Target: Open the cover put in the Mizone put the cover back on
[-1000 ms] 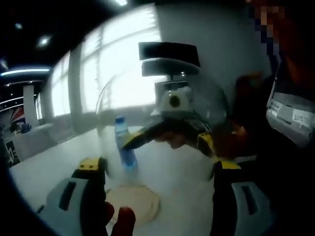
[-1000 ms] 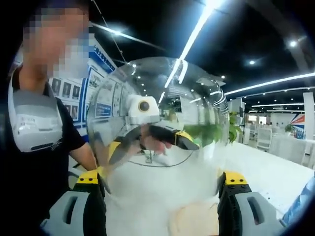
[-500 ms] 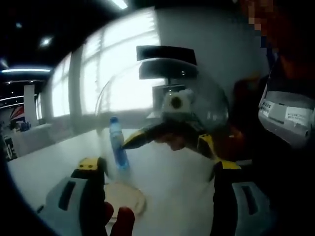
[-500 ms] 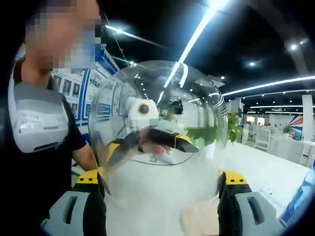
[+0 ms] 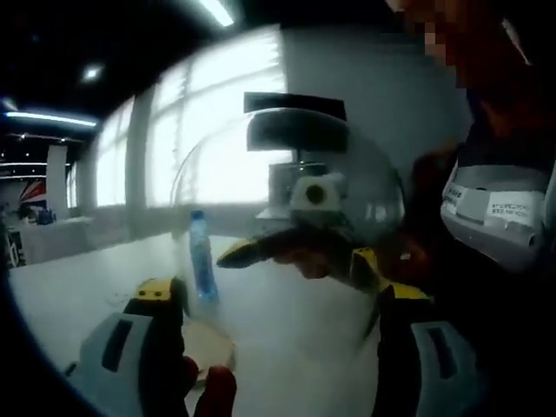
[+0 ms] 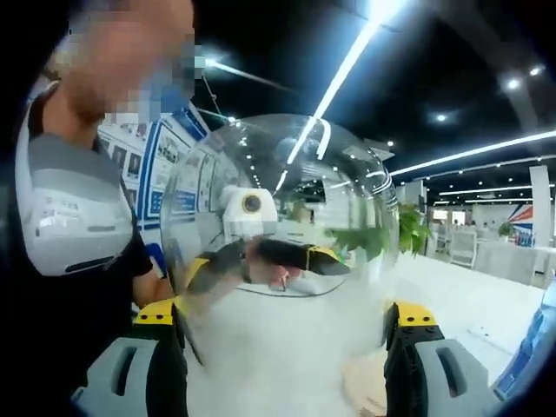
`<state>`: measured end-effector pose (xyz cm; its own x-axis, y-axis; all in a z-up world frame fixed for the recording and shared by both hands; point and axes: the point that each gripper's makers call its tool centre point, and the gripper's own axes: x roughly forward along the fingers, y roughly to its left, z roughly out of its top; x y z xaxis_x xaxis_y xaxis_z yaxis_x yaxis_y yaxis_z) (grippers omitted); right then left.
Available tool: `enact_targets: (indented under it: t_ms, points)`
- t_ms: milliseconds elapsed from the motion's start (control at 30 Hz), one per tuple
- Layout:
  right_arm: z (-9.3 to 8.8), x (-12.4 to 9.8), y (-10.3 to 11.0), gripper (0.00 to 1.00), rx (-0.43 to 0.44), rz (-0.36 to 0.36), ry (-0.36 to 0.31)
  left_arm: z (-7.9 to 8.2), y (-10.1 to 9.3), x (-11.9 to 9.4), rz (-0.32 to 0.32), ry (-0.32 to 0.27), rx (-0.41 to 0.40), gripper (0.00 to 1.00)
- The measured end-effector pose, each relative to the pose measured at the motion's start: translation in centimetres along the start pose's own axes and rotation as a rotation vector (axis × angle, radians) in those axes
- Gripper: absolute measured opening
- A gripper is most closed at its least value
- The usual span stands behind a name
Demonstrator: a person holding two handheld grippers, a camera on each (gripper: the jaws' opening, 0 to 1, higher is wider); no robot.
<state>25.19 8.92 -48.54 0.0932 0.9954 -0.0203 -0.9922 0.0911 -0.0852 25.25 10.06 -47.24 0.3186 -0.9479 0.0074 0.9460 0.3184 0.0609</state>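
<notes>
A clear dome cover (image 5: 287, 200) hangs in the air between my two grippers. In the left gripper view its sides rest against both jaws of my left gripper (image 5: 278, 304), which is closed on it. Through the glass I see my right gripper (image 5: 300, 252) reaching around the far side. The right gripper view shows the same cover (image 6: 287, 226) held between my right gripper's (image 6: 287, 321) jaws, with the left gripper (image 6: 261, 261) visible through it. The blue Mizone bottle (image 5: 201, 256) stands upright on the table beyond a round wooden base (image 5: 208, 346). The bottle (image 6: 534, 339) and base (image 6: 365, 387) also sit low on the right.
The white table (image 5: 78, 295) stretches to the left toward bright windows. A person in a dark shirt with a grey chest pack (image 6: 69, 217) stands close behind the cover. Red fingertips (image 5: 213, 391) show by the left jaw.
The cover stays in both grippers while the views shift: the wooden base and bottle slide lower and toward the edges, so the cover has moved further off the base.
</notes>
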Motion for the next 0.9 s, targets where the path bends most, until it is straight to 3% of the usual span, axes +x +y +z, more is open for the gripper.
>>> enact_targets:
  t_ms: [367,500,900]
  points:
    - [-0.8,0.2,1.9,0.88,0.036,0.005,-0.022,-0.8,-1.5,-0.6,0.02,-0.014,-0.033,0.81]
    - [-0.7,0.1,1.8,0.88,0.066,0.003,-0.039,-1.0,-1.6,-0.6,0.025,-0.031,-0.08,0.81]
    - [-1.2,0.2,1.4,0.88,0.115,0.005,-0.083,-1.4,-0.9,-0.6,0.042,-0.067,-0.122,0.81]
